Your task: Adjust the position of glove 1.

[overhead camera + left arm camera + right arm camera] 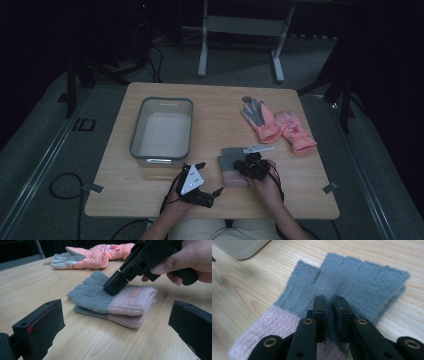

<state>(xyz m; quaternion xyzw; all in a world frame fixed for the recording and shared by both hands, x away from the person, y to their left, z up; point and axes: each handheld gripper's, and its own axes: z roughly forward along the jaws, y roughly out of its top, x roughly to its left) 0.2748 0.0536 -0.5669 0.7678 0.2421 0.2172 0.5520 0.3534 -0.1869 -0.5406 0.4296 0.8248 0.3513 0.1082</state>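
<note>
Pressed down onto the grey-and-pink knit gloves [112, 300], the right tool [329, 307] is seen with its jaws nearly together, a narrow gap left between them; whether any knit is pinched in that gap cannot be told from the right gripper view. Its tips are set on the grey part of the upper glove, close to the line where the grey meets the pink cuff. The knit gloves are stacked one on the other (fingers pointed away from the person) and are laid flat on the wooden bench [215, 100], toward its near edge and right of centre. The left tool [197, 182] is held just left of the stack, apart from it, with its jaws spread wide and nothing between them. A grey tub [137, 130] is stood on the left half of the bench. A pair of pink ski gloves [277, 125] is laid farther back on the right, well apart from the knit pair.
</note>
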